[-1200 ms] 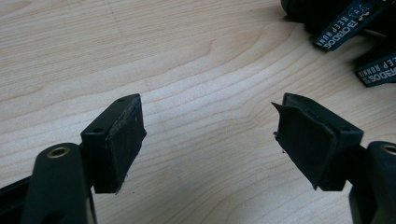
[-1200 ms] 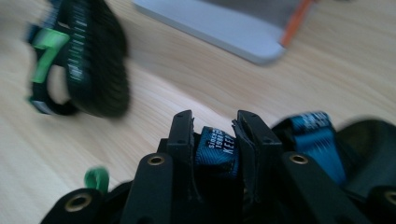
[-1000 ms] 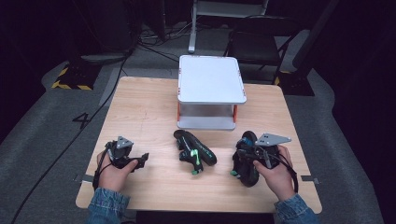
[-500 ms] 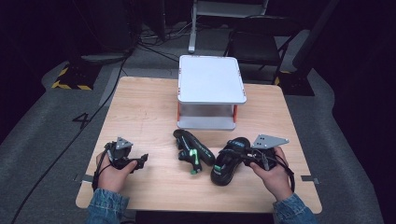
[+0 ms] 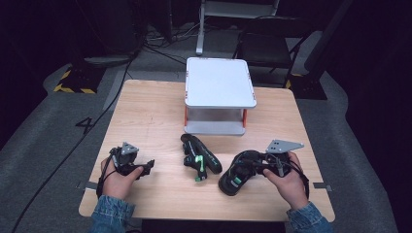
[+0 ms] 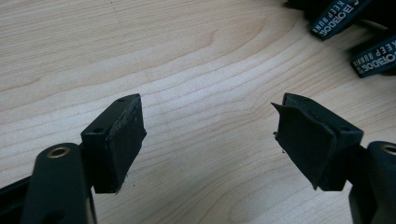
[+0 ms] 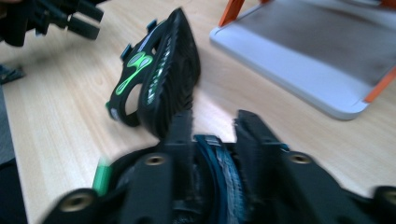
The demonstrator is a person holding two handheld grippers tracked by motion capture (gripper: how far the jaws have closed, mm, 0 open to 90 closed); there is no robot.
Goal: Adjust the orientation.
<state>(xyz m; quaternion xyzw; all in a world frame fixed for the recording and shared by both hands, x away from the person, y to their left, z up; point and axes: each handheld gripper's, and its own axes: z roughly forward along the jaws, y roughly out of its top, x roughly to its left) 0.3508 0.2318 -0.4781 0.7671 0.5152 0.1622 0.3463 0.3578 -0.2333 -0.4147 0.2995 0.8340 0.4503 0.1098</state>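
The held sandal (image 5: pixel 232 178) sits at the near right of the wooden table (image 5: pixel 150 111), toe angled toward the person, with its rim up between the jaws of the right gripper (image 5: pixel 248 166). Those jaws have just been opening. In the blurred right gripper view the sandal's rim (image 7: pixel 219 158) fills the gap between them and the pads look to be pressing on it, so I read this as a grip being reset rather than a release. The second sandal (image 5: pixel 200 158) lies just beside it at the table's middle, tipped on its side (image 7: pixel 159 70), well short of the two-tier shelf (image 5: pixel 218 82) behind. The step in hand looks like picking up the first of the pair. Next comes a firm re-clamp on the rim, then a lift clear of the second sandal and over the shelf's lower deck (image 7: pixel 299 51). Both sandals are soft black foam or rubber with deeply lugged soles, cut-out straps and bright green trim, so they are springy and could twist in a thin pinch. The shelf is smooth white board with rounded corners on orange posts, and the table is pale grained wood. Over on the left, the left gripper (image 5: pixel 145 166) rests low on the table in the left hand (image 5: pixel 116 180), its flat black pads (image 6: pixel 121 140) wide apart over bare wood with nothing between them.
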